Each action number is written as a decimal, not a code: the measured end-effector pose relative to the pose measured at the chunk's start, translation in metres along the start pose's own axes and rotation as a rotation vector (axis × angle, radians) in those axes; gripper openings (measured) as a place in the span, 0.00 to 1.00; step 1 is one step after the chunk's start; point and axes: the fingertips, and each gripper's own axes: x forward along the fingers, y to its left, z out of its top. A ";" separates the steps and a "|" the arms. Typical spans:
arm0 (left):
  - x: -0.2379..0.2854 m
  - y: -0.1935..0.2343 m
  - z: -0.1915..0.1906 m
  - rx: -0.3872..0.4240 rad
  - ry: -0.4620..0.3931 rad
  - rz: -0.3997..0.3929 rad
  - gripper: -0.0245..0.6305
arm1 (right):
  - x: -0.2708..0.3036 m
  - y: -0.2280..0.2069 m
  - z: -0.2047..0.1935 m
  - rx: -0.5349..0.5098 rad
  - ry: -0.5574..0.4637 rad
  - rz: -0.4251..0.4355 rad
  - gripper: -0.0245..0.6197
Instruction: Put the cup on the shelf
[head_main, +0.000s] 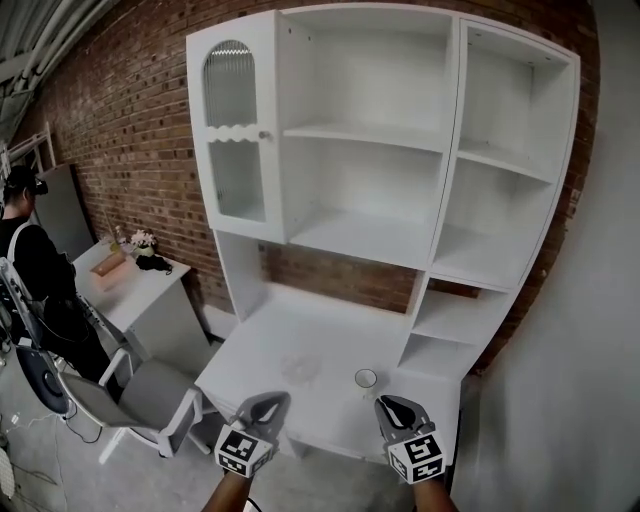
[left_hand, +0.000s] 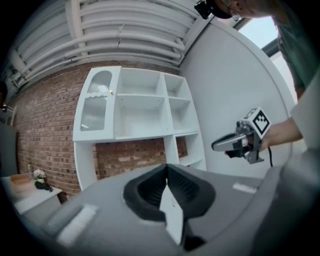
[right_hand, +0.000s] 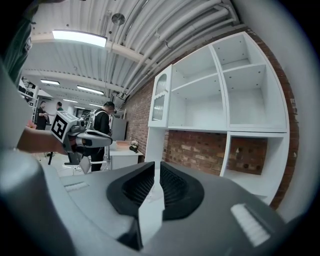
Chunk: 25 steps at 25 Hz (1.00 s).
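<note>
My left gripper (head_main: 262, 408) and right gripper (head_main: 395, 410) are grey, with black ribbed pads (right_hand: 175, 187). Each has a white cube (head_main: 243, 452) with black square marks. A thin black cable (left_hand: 270, 156) hangs off the right one.

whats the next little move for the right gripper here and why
Probably spread the right gripper wider first: its jaws stand only a narrow slit apart with nothing between them, and the cup sitting upright on the desk just ahead of it looks wider than that gap.
</note>
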 end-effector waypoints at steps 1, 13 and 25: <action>0.001 0.005 -0.002 -0.003 -0.002 -0.006 0.04 | 0.005 0.002 0.000 0.000 0.003 -0.005 0.10; 0.006 0.046 -0.015 -0.026 -0.003 -0.001 0.04 | 0.049 0.013 0.006 -0.002 0.013 0.006 0.10; 0.027 0.067 -0.025 -0.031 0.055 0.128 0.04 | 0.103 -0.009 -0.005 0.011 0.022 0.152 0.10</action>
